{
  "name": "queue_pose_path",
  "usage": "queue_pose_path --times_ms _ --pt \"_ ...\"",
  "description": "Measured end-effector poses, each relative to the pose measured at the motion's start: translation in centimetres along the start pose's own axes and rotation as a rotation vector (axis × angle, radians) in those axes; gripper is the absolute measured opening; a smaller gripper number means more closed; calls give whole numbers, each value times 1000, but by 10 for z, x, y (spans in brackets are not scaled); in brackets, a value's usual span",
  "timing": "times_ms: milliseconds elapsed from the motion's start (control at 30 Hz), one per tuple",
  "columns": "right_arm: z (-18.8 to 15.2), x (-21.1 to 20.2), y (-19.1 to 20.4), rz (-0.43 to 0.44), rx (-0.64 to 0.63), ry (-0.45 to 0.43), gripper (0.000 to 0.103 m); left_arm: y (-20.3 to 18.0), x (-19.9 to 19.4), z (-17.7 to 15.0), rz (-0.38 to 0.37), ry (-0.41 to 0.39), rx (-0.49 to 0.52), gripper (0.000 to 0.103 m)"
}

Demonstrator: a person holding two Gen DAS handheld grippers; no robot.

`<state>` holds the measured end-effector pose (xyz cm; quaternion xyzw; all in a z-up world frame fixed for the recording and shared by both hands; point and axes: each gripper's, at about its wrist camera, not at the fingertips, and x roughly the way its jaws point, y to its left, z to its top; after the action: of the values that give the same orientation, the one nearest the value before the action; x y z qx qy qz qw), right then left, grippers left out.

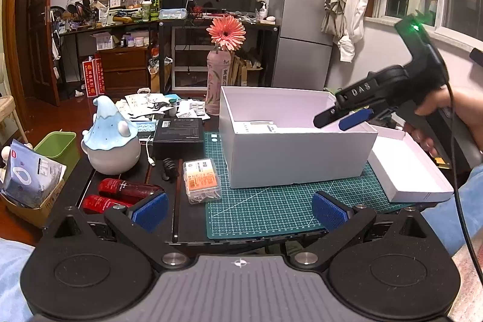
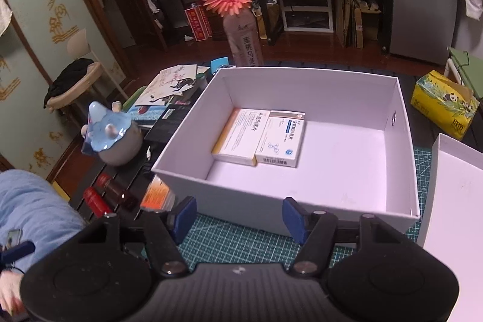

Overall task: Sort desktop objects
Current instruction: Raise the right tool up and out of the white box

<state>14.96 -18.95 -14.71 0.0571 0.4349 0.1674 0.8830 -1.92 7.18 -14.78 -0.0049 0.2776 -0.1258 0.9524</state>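
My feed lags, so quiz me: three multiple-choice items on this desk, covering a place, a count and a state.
1. Where does the clear plastic case with the orange label lie?
A. inside the white box
B. left of the white box
C. on the box lid

2. How many medicine cartons are in the box?
A. one
B. two
C. four

3. State of the right tool?
A. open, empty
B. shut on a carton
C. shut on a bottle

Answers: 1 B, it sits at the mat's left edge; 2 B, two lie side by side; 3 A, nothing sits between its spread pads.
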Motion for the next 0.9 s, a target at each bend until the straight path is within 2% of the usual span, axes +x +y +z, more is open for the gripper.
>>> queue_pose_path --times_ms 133,900 --pt "-11 -8 5 -1 -19 -14 70 -1 -1 0 1 -1 4 103" --pt "-41 -27 2 -28 -42 -56 70 -1 4 2 19 20 5 103"
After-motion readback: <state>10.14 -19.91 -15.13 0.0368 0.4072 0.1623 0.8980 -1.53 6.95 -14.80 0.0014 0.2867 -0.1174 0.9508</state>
